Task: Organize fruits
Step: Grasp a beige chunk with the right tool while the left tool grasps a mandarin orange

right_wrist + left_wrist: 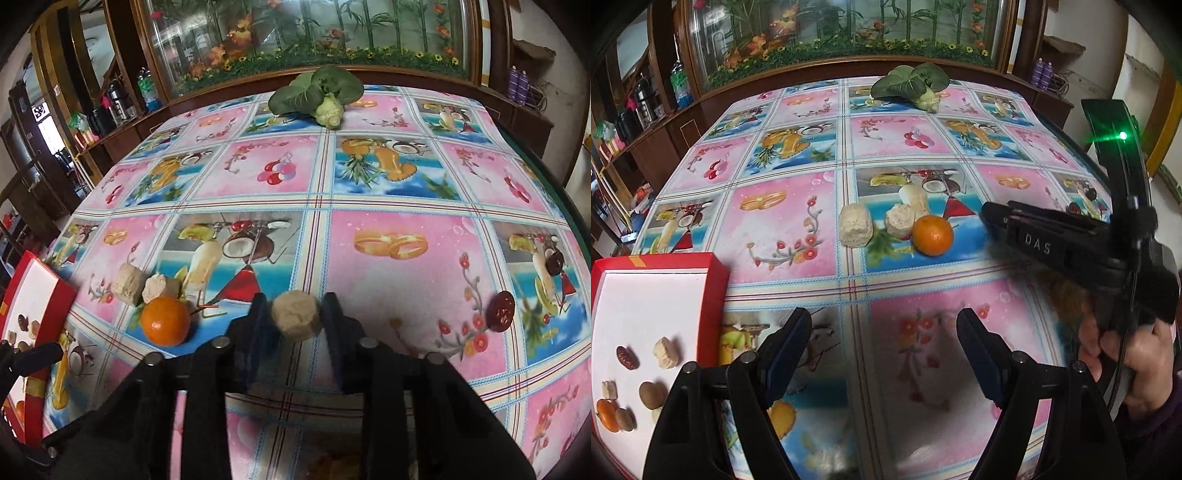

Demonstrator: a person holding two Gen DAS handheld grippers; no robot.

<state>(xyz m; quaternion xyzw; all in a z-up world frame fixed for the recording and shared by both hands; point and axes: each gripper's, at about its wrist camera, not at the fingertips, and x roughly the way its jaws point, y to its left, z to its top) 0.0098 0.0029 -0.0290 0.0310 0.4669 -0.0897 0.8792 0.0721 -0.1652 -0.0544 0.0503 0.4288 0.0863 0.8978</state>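
Note:
My right gripper (pixel 295 314) is shut on a beige chunk (pixel 295 314) and holds it above the patterned table; it shows from the side in the left wrist view (pixel 988 216). An orange (pixel 166 320) lies left of it, beside two more beige chunks (pixel 128 283), also seen in the left wrist view (pixel 856 225). The orange shows there too (pixel 932 235). Two dark red dates (pixel 500 311) lie at the right. My left gripper (pixel 884 336) is open and empty next to a red box (pixel 716 291) that holds several small fruits.
A leafy green vegetable (pixel 319 92) lies at the table's far edge, in front of a wooden cabinet with glass (pixel 295 33). The table's right edge (pixel 554 192) drops off to the floor. The red box sits at the table's near left corner (pixel 40 291).

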